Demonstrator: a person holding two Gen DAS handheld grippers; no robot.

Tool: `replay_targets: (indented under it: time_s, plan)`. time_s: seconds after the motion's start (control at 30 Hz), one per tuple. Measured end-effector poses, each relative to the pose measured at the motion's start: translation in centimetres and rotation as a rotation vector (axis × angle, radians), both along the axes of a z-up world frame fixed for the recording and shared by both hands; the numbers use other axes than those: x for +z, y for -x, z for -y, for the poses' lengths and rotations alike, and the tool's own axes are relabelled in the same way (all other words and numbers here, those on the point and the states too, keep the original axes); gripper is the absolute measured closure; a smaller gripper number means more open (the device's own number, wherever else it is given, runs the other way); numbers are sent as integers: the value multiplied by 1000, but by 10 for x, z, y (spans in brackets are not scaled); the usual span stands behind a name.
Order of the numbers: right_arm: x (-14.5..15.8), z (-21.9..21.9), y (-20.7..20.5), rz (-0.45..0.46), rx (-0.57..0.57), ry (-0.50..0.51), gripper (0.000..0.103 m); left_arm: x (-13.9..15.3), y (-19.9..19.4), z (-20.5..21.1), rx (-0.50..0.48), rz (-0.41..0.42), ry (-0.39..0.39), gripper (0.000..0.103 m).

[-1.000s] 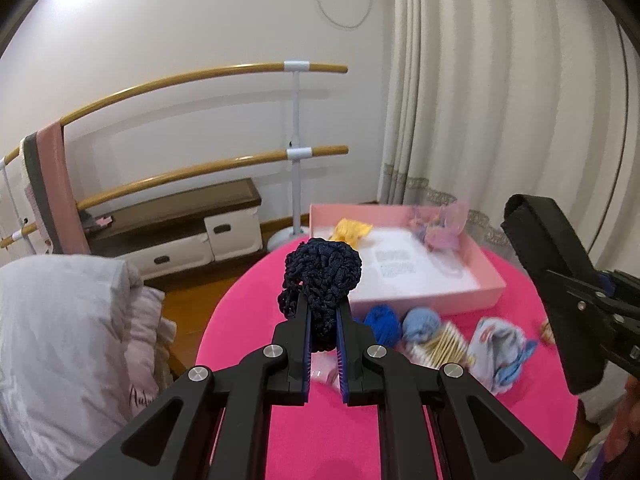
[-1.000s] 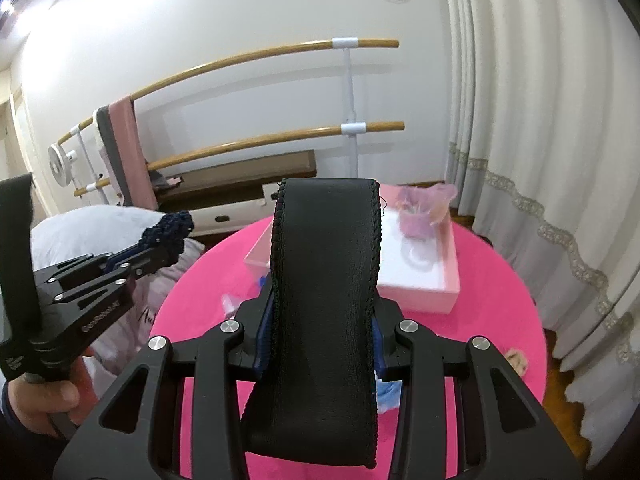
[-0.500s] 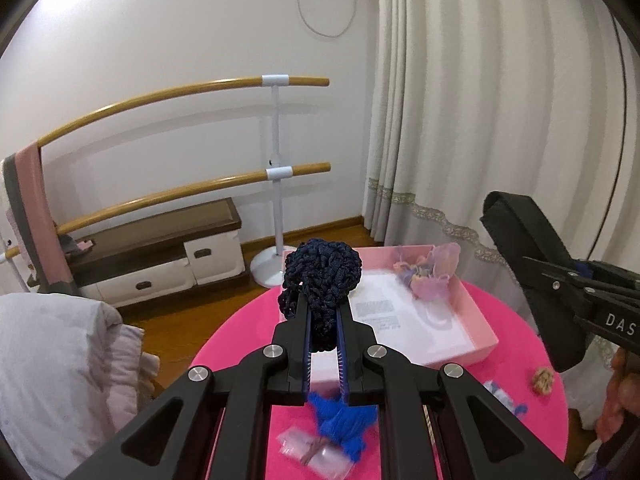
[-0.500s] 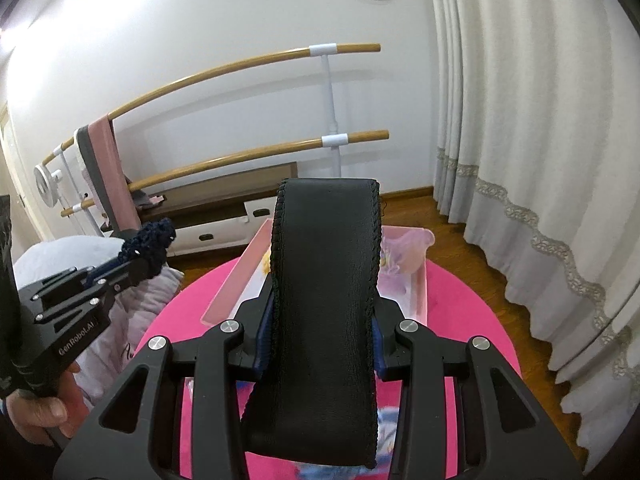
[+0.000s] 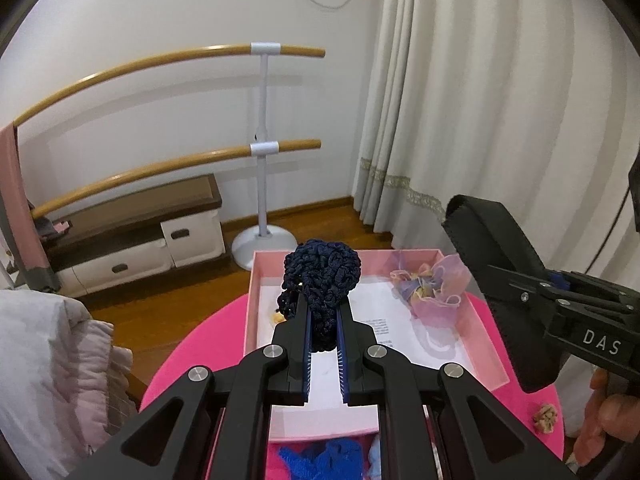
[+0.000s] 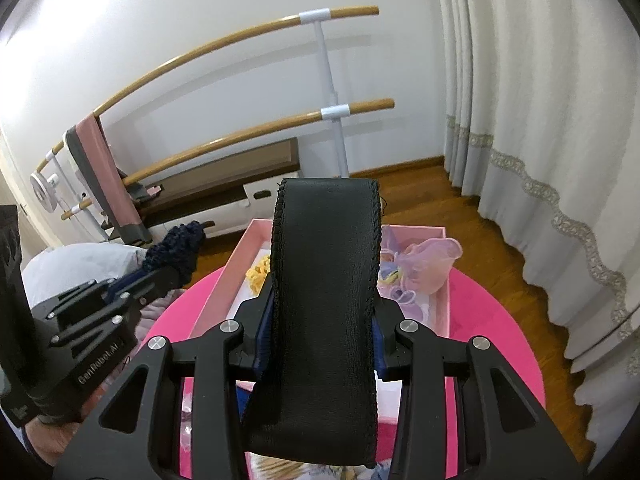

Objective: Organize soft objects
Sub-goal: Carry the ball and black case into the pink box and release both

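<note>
Pink round table (image 5: 208, 340), pink box (image 5: 486, 342) on it. Left gripper (image 5: 324, 322) clamped narrow on navy crocheted scrunchie (image 5: 322, 276), above box. Right gripper (image 6: 324, 334) pinching black leather pouch (image 6: 326, 280). Both probably light, soft, compressible; best held mid-body.

yellow scrunchie (image 6: 259, 273): half hidden by black strap (image 6: 325, 292) | blue scrunchie (image 5: 320, 458): cut off

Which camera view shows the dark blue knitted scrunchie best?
The left wrist view: the dark blue scrunchie sits central, clamped in the left tool above the pink box. The right wrist view shows it only small and sideways, at the left.
</note>
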State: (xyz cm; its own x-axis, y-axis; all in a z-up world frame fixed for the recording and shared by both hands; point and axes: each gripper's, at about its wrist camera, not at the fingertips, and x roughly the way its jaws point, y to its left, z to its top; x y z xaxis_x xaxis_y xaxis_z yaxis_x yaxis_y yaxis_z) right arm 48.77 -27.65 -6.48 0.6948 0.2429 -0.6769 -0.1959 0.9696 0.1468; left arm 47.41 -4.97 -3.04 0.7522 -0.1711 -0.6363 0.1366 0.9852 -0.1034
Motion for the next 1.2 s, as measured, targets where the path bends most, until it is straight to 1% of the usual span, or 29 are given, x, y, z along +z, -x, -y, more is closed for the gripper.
replay_targets:
  time_s: [0.17,0.33,0.5,0.67,0.7,0.8,0.83,1.0,1.07,1.1,1.13,1.17,1.2]
  plan:
    - [-16,-4,-19,-40,7,-10,67,-14,-41,3,2,-35,6,95]
    - [-35,-3,-33,-83,3,-17,67,-26,-67,9,2,-59,7,95]
    - [-48,-3,-41,-112,-5,-21,67,-36,-78,13,-18,-74,12,95]
    - [-53,-5,-47,-128,-8,-20,67,-42,-86,15,-20,-80,13,95]
    - [-54,-6,-49,-132,-9,-20,67,-44,-81,14,-20,-80,14,95]
    - [-58,-7,-54,-144,-10,-21,67,-47,-85,14,-19,-85,10,95]
    - [-60,-8,-56,-151,-12,-21,67,-48,-77,13,-19,-87,10,95]
    - [-72,-10,-64,-182,-18,-22,65,-61,-85,18,-17,-128,-16,92]
    - [-77,-11,-67,-196,-20,-26,63,-64,-90,23,-16,-144,-18,86]
    - [-79,-10,-67,-200,-24,-29,61,-65,-93,24,-11,-150,-21,76]
    - [-81,-8,-67,-206,-30,-35,60,-64,-94,25,-9,-152,-22,61]
    - [-81,-7,-67,-207,-35,-43,58,-62,-94,27,-4,-149,-23,55]
    - [-81,-5,-67,-205,-37,-55,53,-60,-92,27,4,-140,-27,45]
